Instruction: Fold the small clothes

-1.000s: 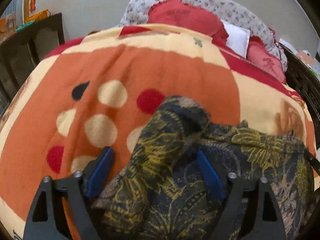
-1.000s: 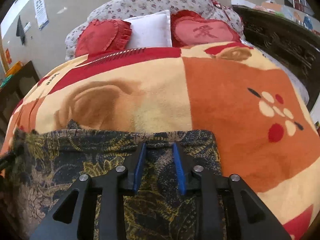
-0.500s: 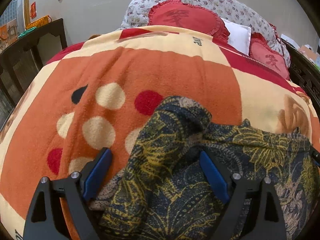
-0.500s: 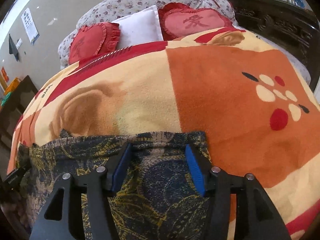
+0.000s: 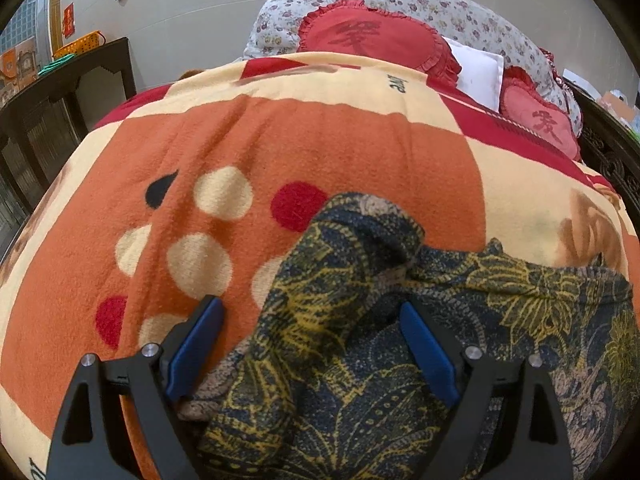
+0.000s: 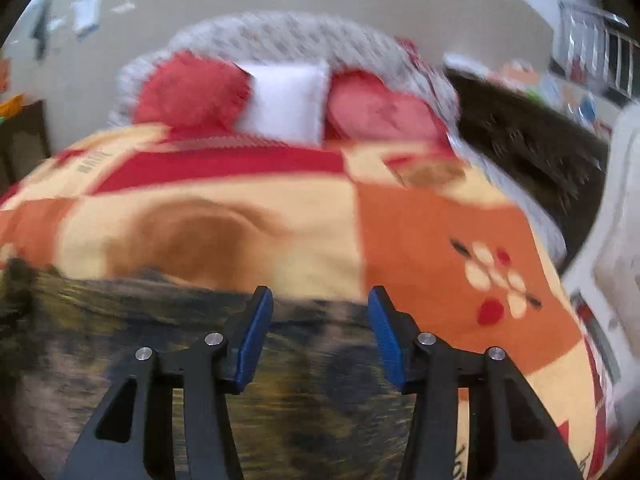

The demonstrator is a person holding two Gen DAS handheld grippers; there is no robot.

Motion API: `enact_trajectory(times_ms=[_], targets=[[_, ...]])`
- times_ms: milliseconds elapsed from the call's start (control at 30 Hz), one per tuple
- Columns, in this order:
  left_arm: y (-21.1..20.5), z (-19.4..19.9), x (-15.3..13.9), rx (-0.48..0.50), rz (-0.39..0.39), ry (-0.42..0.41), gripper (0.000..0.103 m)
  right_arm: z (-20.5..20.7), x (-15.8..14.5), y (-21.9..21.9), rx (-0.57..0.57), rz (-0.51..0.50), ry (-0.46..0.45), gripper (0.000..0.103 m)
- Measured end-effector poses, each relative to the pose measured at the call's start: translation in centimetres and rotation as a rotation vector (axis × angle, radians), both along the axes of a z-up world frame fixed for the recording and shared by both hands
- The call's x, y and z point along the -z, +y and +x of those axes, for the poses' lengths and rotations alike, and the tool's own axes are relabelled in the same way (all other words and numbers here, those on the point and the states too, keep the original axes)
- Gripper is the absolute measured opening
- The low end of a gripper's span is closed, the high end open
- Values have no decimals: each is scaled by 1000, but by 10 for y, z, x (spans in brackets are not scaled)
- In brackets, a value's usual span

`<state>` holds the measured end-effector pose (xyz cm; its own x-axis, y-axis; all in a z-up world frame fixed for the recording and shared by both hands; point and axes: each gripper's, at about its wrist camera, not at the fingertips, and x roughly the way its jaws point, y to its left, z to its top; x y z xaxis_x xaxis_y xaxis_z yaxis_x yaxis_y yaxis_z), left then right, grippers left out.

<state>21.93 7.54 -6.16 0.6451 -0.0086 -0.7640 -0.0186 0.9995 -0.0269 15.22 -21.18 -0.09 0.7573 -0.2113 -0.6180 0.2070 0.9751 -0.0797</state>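
A dark navy garment with a yellow leaf print [image 5: 360,344] lies on the orange, cream and red blanket [image 5: 320,140] of a bed. Its left end is bunched into a raised fold. My left gripper [image 5: 312,316] is open, its blue pads either side of that fold, holding nothing. In the right wrist view, which is blurred, the same garment [image 6: 160,340] lies flat with a straight far edge. My right gripper [image 6: 320,300] is open above that edge, near the garment's right end.
Red heart cushions [image 5: 368,40] and a white pillow [image 6: 284,100] sit at the head of the bed against a floral bolster [image 5: 440,0]. A dark wooden cabinet [image 5: 60,112] stands left of the bed. A dark carved bed frame [image 6: 528,144] runs along the right.
My right gripper opened from nearly shut on the garment's edge and has lifted, with the view now blurred. My left gripper stayed open and drew back slightly.
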Motion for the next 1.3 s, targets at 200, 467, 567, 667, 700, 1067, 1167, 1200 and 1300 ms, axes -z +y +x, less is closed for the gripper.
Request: enact_trajectory(times_ms=[200, 467, 567, 667, 700, 1067, 1167, 1200, 1300], targets=[[0, 0, 0, -1, -4, 0, 93, 30, 37, 40, -79, 68, 179, 55], [-1, 0, 0, -3, 1, 2, 93, 12, 31, 35, -87, 50, 187, 56], [-1, 0, 0, -4, 1, 3, 93, -24, 19, 28, -120, 49, 138, 56], [-1, 0, 0, -4, 1, 3, 93, -52, 23, 22, -137, -2, 156, 56], [-1, 0, 0, -4, 3, 3, 93, -63, 29, 17, -141, -3, 167, 56], [-1, 0, 0, -5, 5, 4, 93, -72, 63, -10, -177, 136, 171, 59], [-1, 0, 0, -4, 2, 5, 93, -72, 64, -11, -177, 129, 172, 59], [-2, 0, 0, -3, 0, 6, 93, -72, 63, -10, -176, 125, 173, 59], [-2, 0, 0, -4, 3, 7, 94, -74, 63, -5, -172, 104, 176, 59]])
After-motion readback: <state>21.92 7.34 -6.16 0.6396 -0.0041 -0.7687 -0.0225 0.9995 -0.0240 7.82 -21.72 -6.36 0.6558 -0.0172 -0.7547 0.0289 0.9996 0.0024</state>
